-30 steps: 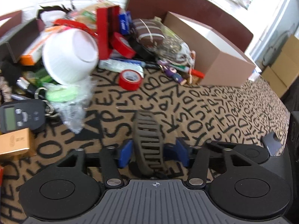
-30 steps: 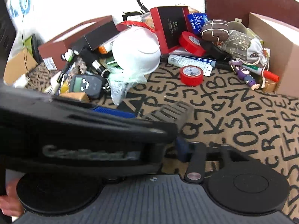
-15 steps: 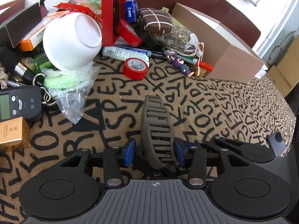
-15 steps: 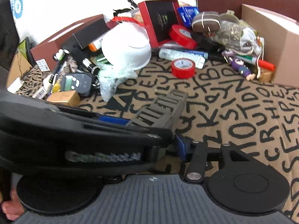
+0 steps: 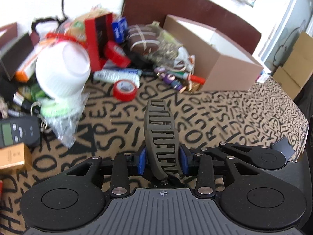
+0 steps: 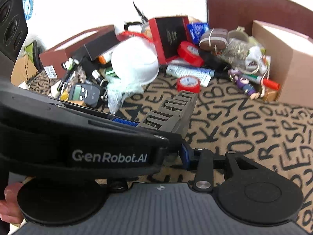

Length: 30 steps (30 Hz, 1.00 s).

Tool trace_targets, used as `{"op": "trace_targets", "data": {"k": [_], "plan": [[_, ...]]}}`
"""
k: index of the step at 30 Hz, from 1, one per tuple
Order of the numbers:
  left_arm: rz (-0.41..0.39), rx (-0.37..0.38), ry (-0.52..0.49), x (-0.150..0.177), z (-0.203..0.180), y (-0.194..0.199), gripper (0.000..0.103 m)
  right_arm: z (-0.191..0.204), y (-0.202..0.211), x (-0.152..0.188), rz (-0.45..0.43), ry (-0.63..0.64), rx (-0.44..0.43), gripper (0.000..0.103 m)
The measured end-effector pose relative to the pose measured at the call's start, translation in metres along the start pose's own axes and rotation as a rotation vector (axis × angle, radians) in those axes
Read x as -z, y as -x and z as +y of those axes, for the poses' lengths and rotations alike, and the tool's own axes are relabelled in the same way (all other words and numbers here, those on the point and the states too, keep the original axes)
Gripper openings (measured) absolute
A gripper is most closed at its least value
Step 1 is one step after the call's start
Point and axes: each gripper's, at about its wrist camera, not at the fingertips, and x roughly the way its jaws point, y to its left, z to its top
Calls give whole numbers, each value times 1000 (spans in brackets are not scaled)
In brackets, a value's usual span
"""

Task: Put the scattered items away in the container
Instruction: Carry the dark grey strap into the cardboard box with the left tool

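A pile of scattered items lies on the letter-patterned cloth: a white bowl point(image 5: 62, 72), a red tape roll point(image 5: 125, 90), a white tube point(image 5: 115, 74), a brown striped pouch point(image 5: 144, 41) and a purple figure point(image 5: 172, 80). An open cardboard box point(image 5: 213, 58) stands right of the pile. My left gripper point(image 5: 157, 102) is shut and empty, just short of the tape roll. In the right wrist view the left gripper body point(image 6: 78, 137) crosses in front; its shut fingers point(image 6: 176, 109) point at the tape roll point(image 6: 188, 84). My right gripper's own fingers are hidden behind it.
A remote point(image 5: 15, 133) and a small gold box point(image 5: 11, 154) lie at the left. Red and brown boxes point(image 6: 168, 35) stand behind the bowl point(image 6: 135, 62). A dark red chair back point(image 5: 185, 9) rises behind the cardboard box. More cardboard boxes point(image 5: 293, 66) sit far right.
My left gripper has stayed shut and shifted slightly forward toward the pile. The items on the cloth have not moved.
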Motion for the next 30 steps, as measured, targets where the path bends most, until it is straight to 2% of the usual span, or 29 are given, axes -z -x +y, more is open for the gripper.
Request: {"op": "trace_targets", "data": {"k": [8, 18, 24, 30], "plan": [[-76, 50, -58, -41, -43, 3, 37, -29, 32, -27, -74, -20, 46, 48], [-165, 132, -128, -114, -108, -20, 37, -97, 66, -76, -186, -35, 150, 48], [-183, 165, -137, -164, -135, -55, 37, -147, 69, -111, -228, -33, 191, 48], [-176, 172, -124, -203, -143, -104, 42, -195, 52, -138, -220, -39, 214, 48]]}}
